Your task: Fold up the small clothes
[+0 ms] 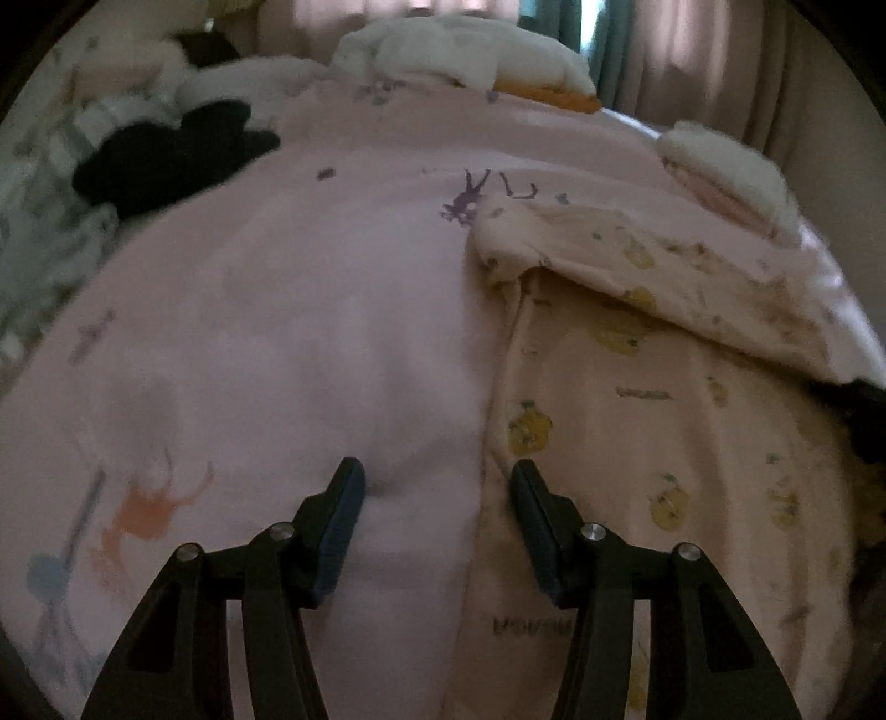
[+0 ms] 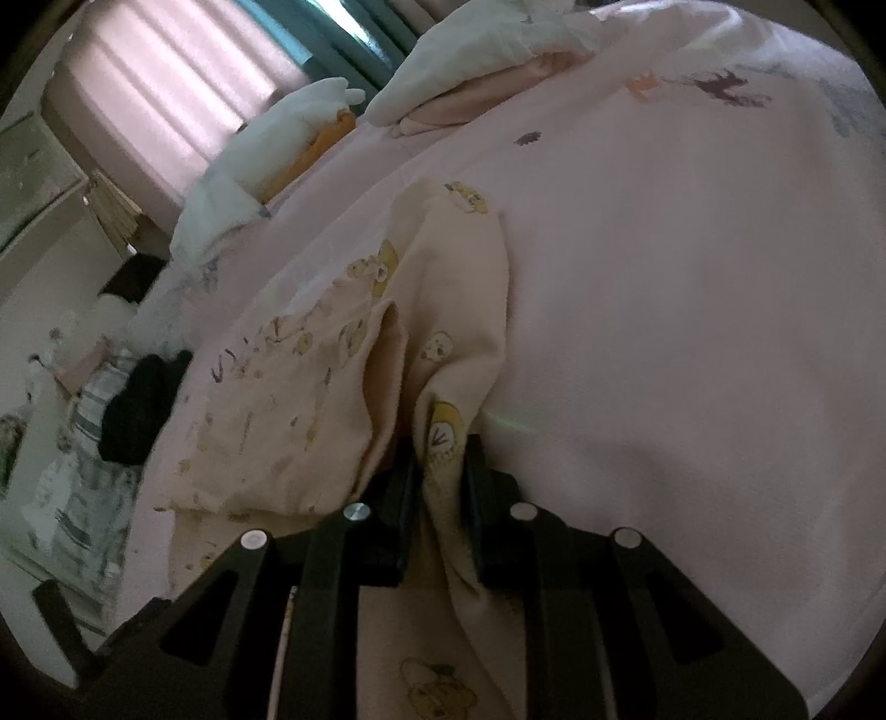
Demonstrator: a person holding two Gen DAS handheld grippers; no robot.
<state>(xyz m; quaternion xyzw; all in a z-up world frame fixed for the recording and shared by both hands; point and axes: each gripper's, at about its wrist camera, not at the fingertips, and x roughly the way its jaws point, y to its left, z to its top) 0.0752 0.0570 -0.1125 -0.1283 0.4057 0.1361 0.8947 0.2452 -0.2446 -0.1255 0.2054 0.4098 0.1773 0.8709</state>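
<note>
Right gripper (image 2: 440,443) pinches a fold of the cream printed baby garment (image 2: 310,354) on the pink bedsheet (image 2: 664,332). Left gripper (image 1: 437,487) hangs open, empty, at the garment's left edge.

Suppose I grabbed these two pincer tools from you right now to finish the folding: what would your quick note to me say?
Right gripper: shut on a bunched edge of the cream printed garment.
Left gripper: open, holding nothing, its fingers straddling the garment's edge over the pink bedsheet.
Done: one flap is turned over; the rest looks unfolded.
Left: grab the edge with the left gripper, finish folding, then probably add it to the folded pile at the far end.
</note>
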